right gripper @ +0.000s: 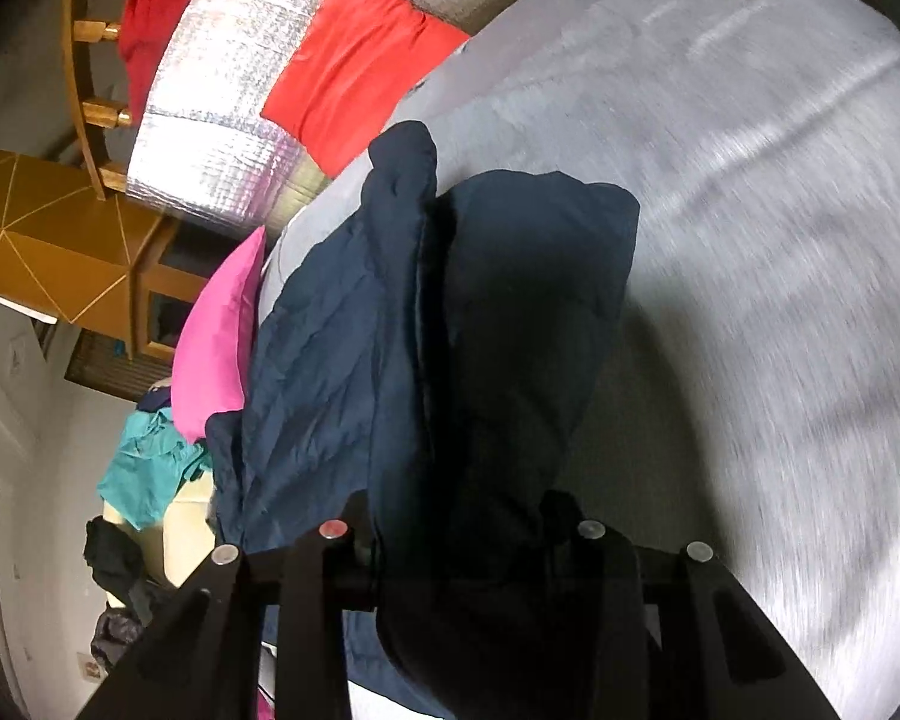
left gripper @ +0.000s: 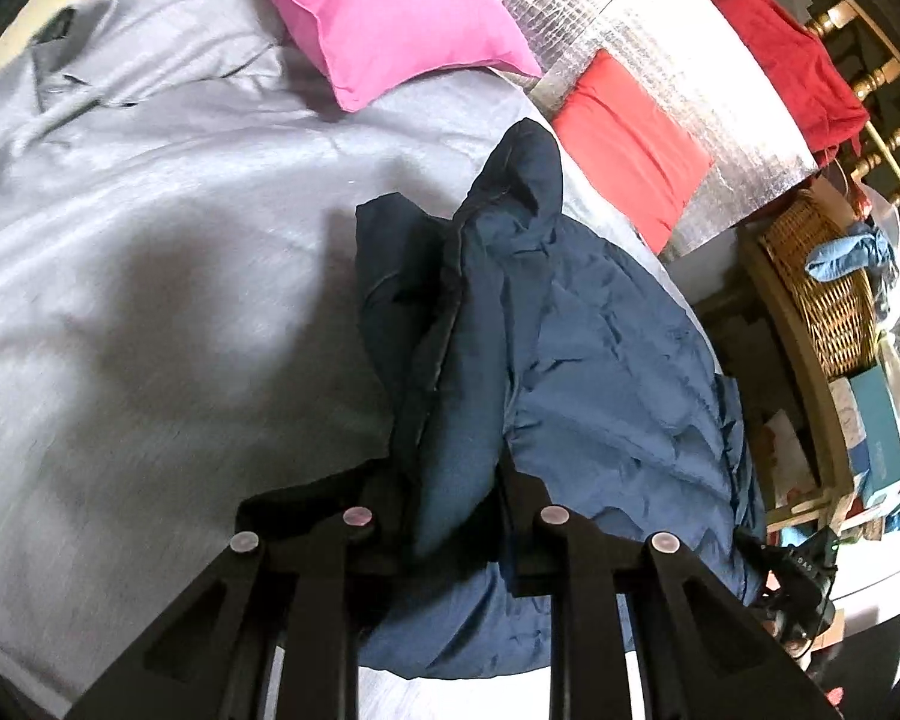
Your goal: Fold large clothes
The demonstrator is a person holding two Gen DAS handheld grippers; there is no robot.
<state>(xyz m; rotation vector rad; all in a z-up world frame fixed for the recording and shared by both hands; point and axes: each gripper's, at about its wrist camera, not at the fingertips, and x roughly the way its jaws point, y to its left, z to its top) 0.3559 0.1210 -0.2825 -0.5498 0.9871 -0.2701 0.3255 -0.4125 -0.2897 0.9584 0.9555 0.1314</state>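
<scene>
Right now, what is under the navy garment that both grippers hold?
The grey sheet lies under the navy garment; the pink pillow rests farther back. Whatever lies beneath its bunched folds is covered.

A bunched navy quilted jacket lies on the grey sheet covering the bed, its folds clamped between the left gripper and the right gripper. Behind it a pink pillow rests on the sheet, with a red cushion against the silver foil panel. A wicker basket stands beside the bed.
</scene>
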